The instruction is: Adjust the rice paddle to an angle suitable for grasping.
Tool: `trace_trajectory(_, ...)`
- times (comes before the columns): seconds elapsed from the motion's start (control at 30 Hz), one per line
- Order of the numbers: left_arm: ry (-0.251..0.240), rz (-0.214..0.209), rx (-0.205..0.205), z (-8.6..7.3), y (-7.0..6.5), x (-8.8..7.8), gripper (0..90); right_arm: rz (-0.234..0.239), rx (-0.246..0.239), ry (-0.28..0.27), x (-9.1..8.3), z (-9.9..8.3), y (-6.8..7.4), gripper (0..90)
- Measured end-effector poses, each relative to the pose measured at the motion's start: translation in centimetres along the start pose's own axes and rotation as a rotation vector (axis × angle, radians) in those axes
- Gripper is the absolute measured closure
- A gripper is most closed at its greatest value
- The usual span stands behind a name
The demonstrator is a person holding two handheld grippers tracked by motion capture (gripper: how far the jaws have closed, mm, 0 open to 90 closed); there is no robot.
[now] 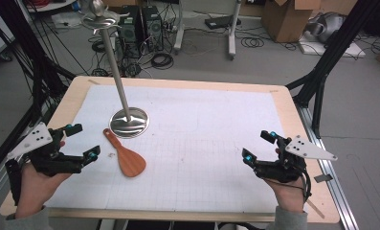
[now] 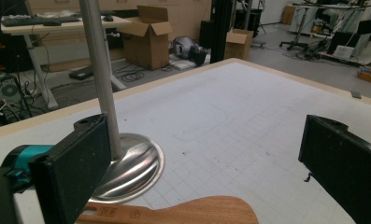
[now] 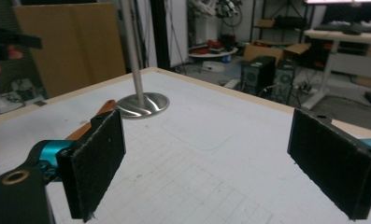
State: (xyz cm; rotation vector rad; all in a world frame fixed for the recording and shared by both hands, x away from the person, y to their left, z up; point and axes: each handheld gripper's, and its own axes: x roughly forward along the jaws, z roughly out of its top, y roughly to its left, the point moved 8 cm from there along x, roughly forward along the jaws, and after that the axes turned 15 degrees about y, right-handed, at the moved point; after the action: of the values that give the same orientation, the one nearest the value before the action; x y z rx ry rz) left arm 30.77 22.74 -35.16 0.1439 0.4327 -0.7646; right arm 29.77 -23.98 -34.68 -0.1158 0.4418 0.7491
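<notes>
A wooden rice paddle (image 1: pixel 126 157) lies flat on the white mat (image 1: pixel 202 143), touching the metal stand's base (image 1: pixel 129 122), near the left gripper (image 1: pixel 83 142). Both grippers, including the right gripper (image 1: pixel 258 145), have jaws spread, empty. The paddle looks light, stiff, smooth; its narrow handle seems the best grip.

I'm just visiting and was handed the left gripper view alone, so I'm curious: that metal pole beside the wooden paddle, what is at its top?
Observer: In the high view the pole ends in a small metal hook fitting.
Operator: Where is the other gripper?
Observer: The right gripper hovers at the table's right side, jaws wide apart, holding nothing.
Operator: Which way does the paddle's handle point?
Observer: The paddle's handle points toward the pole's round base; its broad blade lies nearer the person.
</notes>
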Motion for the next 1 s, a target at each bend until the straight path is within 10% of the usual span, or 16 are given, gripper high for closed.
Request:
trace_trajectory(0.6,0.035,-0.02,-0.012,-1.1,0.1,2.3,10.3,0.012,0.025,-0.009,0.2,-0.2,0.0,10.1)
trace_trajectory(1.0,0.113,-0.039,-0.021,-2.2,0.2,4.3,38.7,0.021,0.006,-0.003,-0.3,-0.5,0.3,10.1)
